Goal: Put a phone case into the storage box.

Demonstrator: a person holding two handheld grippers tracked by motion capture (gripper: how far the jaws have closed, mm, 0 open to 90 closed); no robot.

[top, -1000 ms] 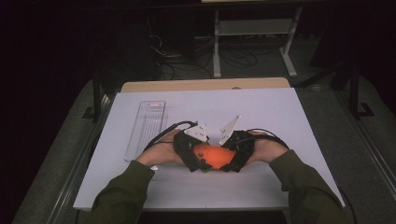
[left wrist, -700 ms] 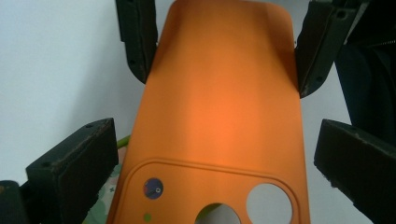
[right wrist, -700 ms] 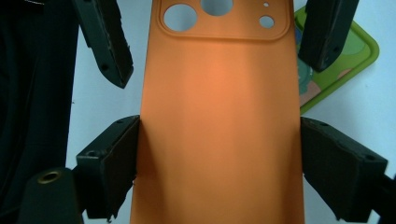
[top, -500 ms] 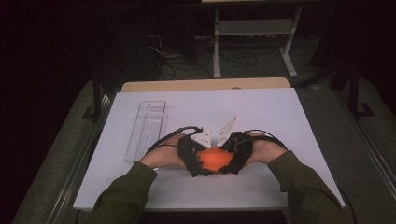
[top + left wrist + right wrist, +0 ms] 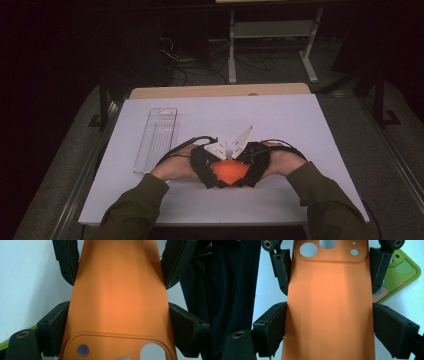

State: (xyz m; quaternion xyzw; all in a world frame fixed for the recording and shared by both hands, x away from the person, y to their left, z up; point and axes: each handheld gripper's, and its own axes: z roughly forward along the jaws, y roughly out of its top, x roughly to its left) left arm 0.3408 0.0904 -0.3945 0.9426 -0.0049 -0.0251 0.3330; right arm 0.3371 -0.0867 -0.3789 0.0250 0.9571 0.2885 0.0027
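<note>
An orange phone case [image 5: 229, 172] is held between my two grippers over the near middle of the white table [image 5: 300, 120]. In the left gripper view the orange case [image 5: 117, 290] runs up between the jaws of my left gripper [image 5: 117, 315], camera cut-outs nearest the lens, and both pads press its long edges. My right gripper [image 5: 329, 315] is shut on the opposite end of the orange case [image 5: 329, 305], with the cut-outs at the far end. In the high view the left gripper [image 5: 205, 167] and right gripper [image 5: 255, 165] face each other, hands almost touching.
A clear plastic tray [image 5: 157, 137] lies lengthwise on the left part of the table. A green phone case [image 5: 403, 275] lies flat on the table beside the right gripper's far side. Black cables loop from both grippers across the table behind the hands.
Both grippers and the orange case have drifted slightly toward the near edge of the table. The grip on it is unchanged.
</note>
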